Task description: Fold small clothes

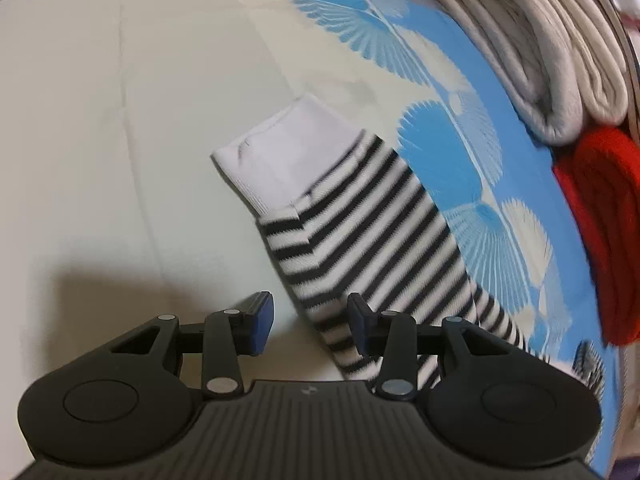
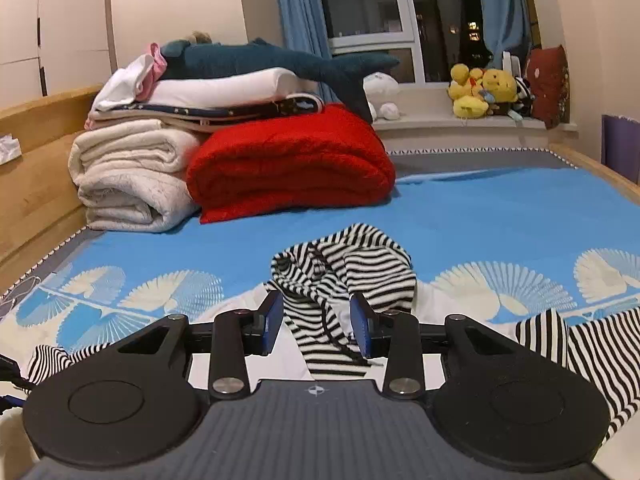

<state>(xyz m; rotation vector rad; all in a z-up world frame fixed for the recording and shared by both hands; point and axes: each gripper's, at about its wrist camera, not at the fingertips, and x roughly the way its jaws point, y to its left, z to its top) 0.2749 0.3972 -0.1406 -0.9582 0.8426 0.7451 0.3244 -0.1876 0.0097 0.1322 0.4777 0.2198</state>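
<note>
A black-and-white striped sleeve (image 1: 360,240) with a white cuff (image 1: 280,148) lies flat, partly on a pale sheet (image 1: 120,140) and partly on the blue patterned bedspread (image 1: 460,152). My left gripper (image 1: 310,326) is open just above the sleeve's lower part. Its right finger overlaps the stripes and its left finger stands over the sheet. In the right wrist view the same striped garment (image 2: 372,272) lies bunched, with a hood and a dark drawstring. My right gripper (image 2: 316,326) is open, with a strip of striped fabric between its fingers that the pads do not press. Both sleeves (image 2: 580,352) spread out to the sides.
A folded red blanket (image 2: 292,160) and rolled cream blankets (image 2: 128,176) sit at the head of the bed, with a plush shark (image 2: 260,60) on a stack of linen behind. A wooden bed frame (image 2: 36,168) runs along the left. Plush toys (image 2: 484,88) line the windowsill.
</note>
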